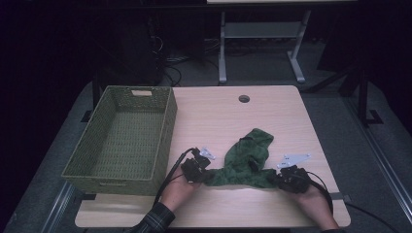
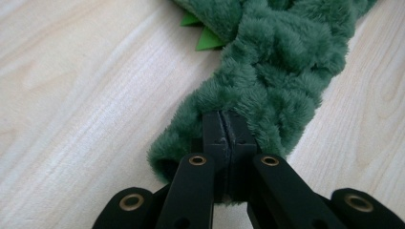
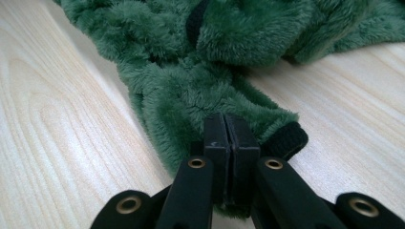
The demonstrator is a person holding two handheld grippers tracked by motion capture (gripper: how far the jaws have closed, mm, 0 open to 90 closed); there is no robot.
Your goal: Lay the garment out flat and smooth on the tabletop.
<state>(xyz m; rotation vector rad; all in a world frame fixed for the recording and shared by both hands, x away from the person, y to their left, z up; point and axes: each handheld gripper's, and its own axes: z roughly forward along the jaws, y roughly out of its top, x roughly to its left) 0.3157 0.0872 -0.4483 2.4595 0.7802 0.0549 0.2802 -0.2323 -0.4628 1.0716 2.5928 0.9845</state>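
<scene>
A fuzzy green garment (image 1: pixel 245 160) lies crumpled on the wooden table (image 1: pixel 218 116), near its front edge. My left gripper (image 1: pixel 200 175) is shut on the garment's left end (image 2: pixel 267 95), its jaws pinched together on the plush fabric. Small bright green tags (image 2: pixel 205 36) stick out of the cloth further up. My right gripper (image 1: pixel 279 178) is shut on the garment's right end (image 3: pixel 200 95), where a black cuff (image 3: pixel 286 140) shows beside the jaws. Both ends rest low on the tabletop.
A green woven basket (image 1: pixel 124 138) stands empty at the table's left, close to my left hand. A round cable hole (image 1: pixel 244 99) sits at the table's far middle. Beyond the table are a desk frame and cables on the floor.
</scene>
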